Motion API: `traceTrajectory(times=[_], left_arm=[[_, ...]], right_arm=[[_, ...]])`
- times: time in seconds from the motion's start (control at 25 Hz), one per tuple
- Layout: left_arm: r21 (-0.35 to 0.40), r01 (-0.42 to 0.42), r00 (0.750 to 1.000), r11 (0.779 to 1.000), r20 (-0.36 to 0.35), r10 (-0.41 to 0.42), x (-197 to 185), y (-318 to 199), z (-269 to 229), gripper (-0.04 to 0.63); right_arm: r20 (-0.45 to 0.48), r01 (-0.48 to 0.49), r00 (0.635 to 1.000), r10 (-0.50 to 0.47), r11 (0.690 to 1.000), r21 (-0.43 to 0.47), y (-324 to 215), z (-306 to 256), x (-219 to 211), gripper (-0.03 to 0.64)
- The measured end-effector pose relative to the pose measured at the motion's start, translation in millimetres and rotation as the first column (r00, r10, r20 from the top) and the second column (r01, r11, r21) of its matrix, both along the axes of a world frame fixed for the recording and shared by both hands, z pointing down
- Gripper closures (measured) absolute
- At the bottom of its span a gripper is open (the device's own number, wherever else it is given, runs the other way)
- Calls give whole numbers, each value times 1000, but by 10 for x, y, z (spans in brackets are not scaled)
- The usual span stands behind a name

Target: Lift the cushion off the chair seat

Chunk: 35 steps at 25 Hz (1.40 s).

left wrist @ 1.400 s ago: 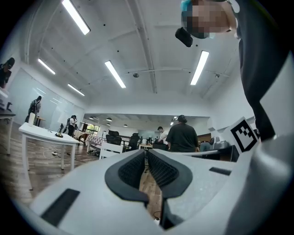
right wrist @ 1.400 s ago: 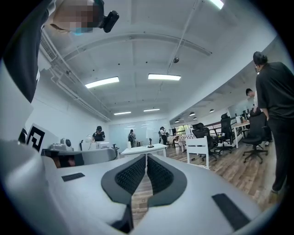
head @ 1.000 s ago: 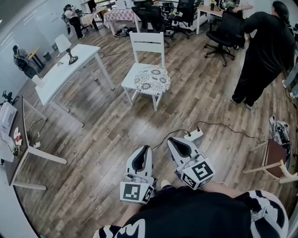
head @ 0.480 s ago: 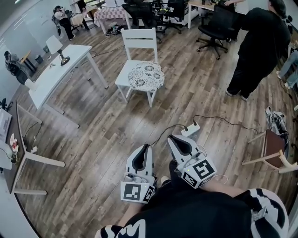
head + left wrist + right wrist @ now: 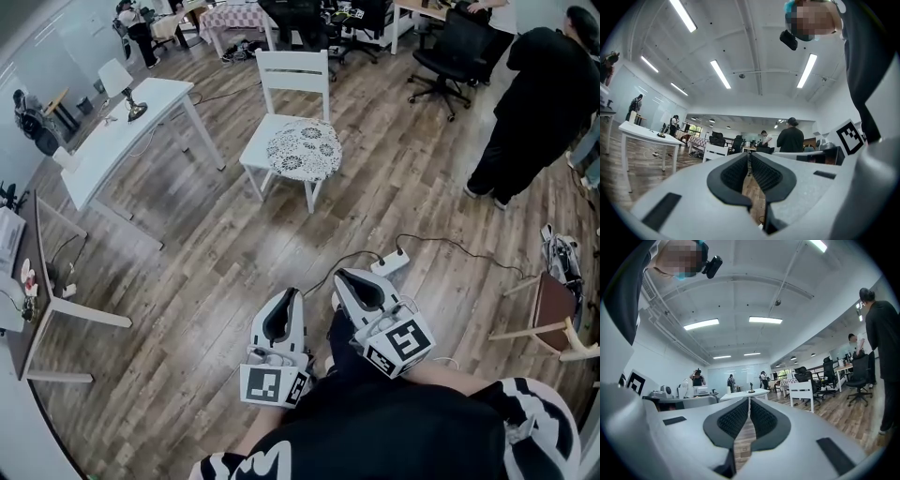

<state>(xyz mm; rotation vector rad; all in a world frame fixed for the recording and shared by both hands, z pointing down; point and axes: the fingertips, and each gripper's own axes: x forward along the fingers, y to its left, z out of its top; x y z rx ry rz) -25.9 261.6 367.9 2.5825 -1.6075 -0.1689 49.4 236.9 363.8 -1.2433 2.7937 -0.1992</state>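
The white wooden chair point(image 5: 292, 89) stands far ahead on the wood floor, and a round lace-patterned cushion point(image 5: 304, 150) lies on its seat. My left gripper point(image 5: 289, 298) and right gripper point(image 5: 347, 279) are held low, close to my body, well short of the chair. Both are shut with nothing between their pads. In the left gripper view the chair point(image 5: 714, 152) is small, just left of the closed left gripper point(image 5: 749, 163). The right gripper view has the chair point(image 5: 802, 392) to the right of the closed right gripper point(image 5: 749, 409).
A white table point(image 5: 112, 150) with a desk lamp point(image 5: 120, 86) stands left of the chair. A power strip point(image 5: 392, 262) and its cable lie on the floor between me and the chair. A person in black point(image 5: 539, 103) stands at the right. A wooden stool point(image 5: 553, 314) is at the right edge.
The head view swung left and back, so the chair shifted in the picture. A dark trouser leg has stepped forward between the grippers. Both grippers stay shut.
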Motion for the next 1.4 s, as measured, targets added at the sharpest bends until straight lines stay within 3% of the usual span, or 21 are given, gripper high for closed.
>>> traceTrajectory(times=[0.64, 1.4], left_arm=[[-3, 40, 999, 999, 20, -40, -150, -1233, -18, 569], [11, 51, 998, 999, 35, -52, 122, -2656, -132, 568]], right_arm=[[25, 37, 999, -36, 999, -17, -1277, -22, -141, 589], [35, 44, 998, -44, 999, -9, -2737, -155, 131, 589]])
